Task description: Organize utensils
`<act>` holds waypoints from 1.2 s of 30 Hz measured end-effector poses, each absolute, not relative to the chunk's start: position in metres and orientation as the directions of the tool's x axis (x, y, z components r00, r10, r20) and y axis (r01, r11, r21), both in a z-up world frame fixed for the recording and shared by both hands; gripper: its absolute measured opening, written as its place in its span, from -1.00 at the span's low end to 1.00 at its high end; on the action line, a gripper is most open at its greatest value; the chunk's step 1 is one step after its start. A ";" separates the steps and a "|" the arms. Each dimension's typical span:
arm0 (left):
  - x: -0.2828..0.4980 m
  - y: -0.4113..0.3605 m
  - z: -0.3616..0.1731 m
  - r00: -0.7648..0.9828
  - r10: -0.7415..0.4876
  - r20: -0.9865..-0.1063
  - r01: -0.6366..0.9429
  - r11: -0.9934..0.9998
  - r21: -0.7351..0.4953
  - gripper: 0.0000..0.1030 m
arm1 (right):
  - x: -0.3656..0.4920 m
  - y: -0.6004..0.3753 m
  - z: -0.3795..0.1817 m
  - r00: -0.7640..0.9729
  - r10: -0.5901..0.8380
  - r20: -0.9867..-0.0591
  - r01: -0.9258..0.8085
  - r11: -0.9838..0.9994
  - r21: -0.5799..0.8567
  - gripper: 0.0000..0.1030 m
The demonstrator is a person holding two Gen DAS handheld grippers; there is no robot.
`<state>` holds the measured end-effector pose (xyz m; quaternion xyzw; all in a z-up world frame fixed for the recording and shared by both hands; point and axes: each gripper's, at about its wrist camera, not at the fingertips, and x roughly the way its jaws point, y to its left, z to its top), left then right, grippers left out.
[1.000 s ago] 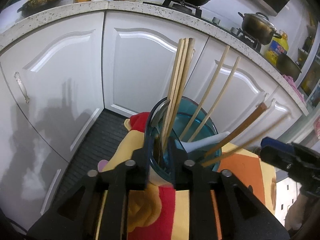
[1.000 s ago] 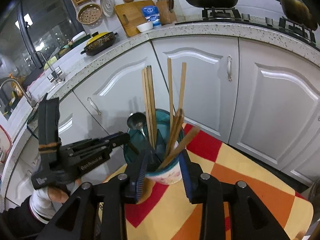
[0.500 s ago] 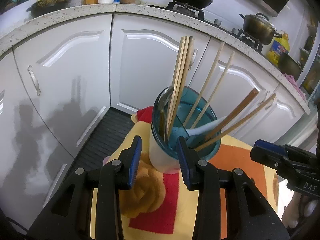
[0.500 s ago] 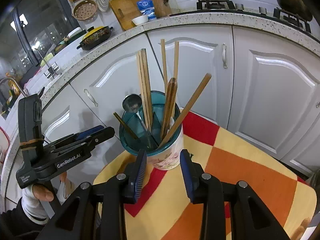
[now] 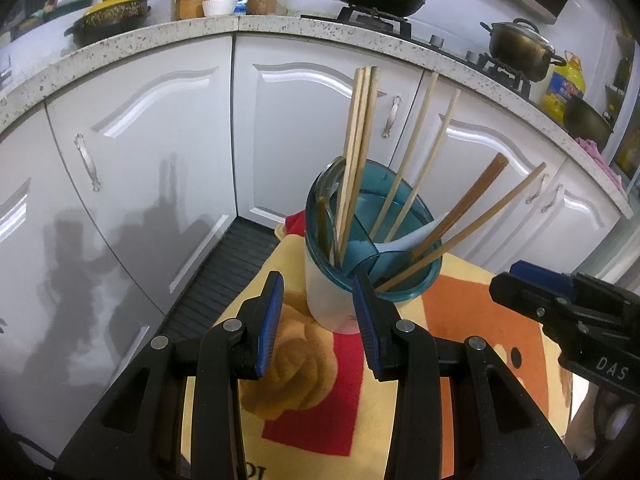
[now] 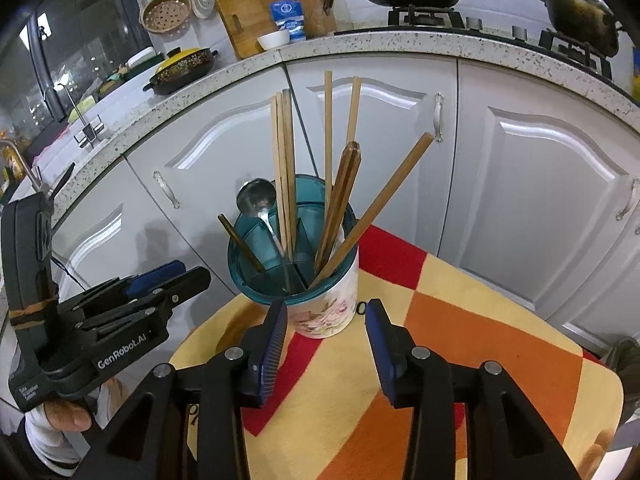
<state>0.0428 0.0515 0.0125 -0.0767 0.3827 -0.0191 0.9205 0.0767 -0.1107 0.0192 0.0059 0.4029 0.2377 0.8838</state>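
A white flowered utensil holder (image 6: 326, 312) with a teal divided rim (image 5: 416, 280) stands on the bright cloth. It holds several wooden chopsticks (image 5: 356, 148), a metal spoon (image 6: 256, 198) and a pale ceramic spoon (image 5: 404, 242). My left gripper (image 5: 318, 280) is open just short of the holder, its pads clear of the holder's wall; it also shows as the left gripper (image 6: 132, 300) at the holder's left. My right gripper (image 6: 326, 306) is opening, with the holder's base ahead of its tips and untouched. In the left wrist view the right gripper (image 5: 560, 304) sits at the right.
The yellow, orange and red cloth (image 6: 460, 340) covers a small table whose edge falls away at the left (image 6: 192, 344). White cabinet doors (image 5: 160, 128) curve close behind. The speckled counter (image 5: 280, 26) carries pans, a cutting board and pots.
The left gripper let go inside the holder, opened wide and drew back. The right gripper backed off and widened; a dark chopstick now leans out to the right.
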 end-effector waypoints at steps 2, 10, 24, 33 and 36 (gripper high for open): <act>0.040 0.049 0.014 0.713 -0.092 -0.695 -0.019 0.989 -0.149 -0.32 | 0.076 -0.111 0.021 0.570 0.422 -0.706 -0.412 0.889 0.199 -0.23; 0.027 0.040 0.025 0.737 -0.072 -0.672 -0.010 0.993 -0.117 -0.32 | 0.068 -0.112 0.026 0.594 0.406 -0.694 -0.396 0.899 0.187 -0.21; 0.004 0.029 0.044 0.779 -0.029 -0.627 -0.009 0.998 -0.057 -0.32 | 0.051 -0.114 0.043 0.653 0.393 -0.647 -0.386 0.908 0.161 -0.19; -0.005 0.027 0.054 0.801 -0.006 -0.598 -0.027 0.999 -0.047 -0.32 | 0.040 -0.114 0.049 0.676 0.388 -0.626 -0.379 0.912 0.155 -0.18; -0.008 0.027 0.057 0.807 -0.001 -0.591 -0.030 0.999 -0.042 -0.32 | 0.038 -0.114 0.051 0.683 0.385 -0.621 -0.378 0.913 0.150 -0.14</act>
